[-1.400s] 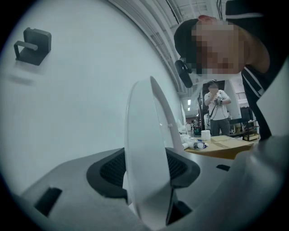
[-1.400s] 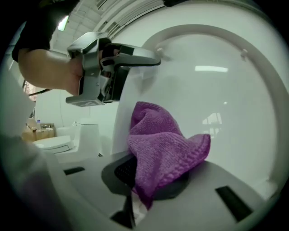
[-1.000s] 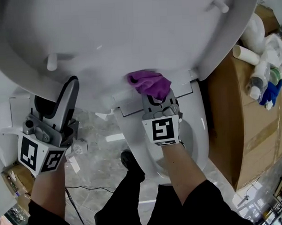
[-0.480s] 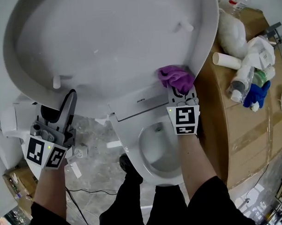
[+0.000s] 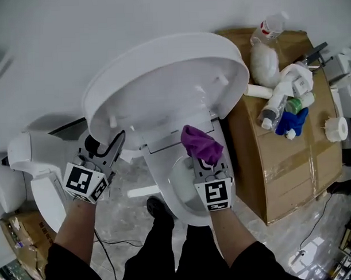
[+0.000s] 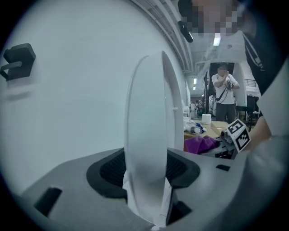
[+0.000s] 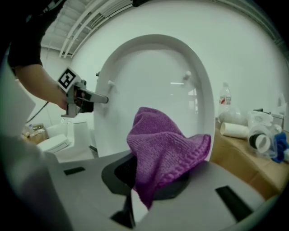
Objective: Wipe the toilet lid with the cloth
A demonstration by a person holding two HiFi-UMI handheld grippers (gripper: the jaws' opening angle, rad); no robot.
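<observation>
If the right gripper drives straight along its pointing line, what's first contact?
Likely the inner face of the raised white plastic toilet lid, straight ahead of the right gripper; the purple knitted cloth in its fingers would touch first. Gap unclear.

A taped cardboard box stood at your right, and its far edge was crowded. A clear bottle with a red label lay at the far corner, with a white bundle just beside it. Nearer you lay a pale tube, some white plastic bottles and something blue. A paper roll sat near the box's right edge. At your left stood a second white toilet, and a black cable trailed across the marbled floor.
</observation>
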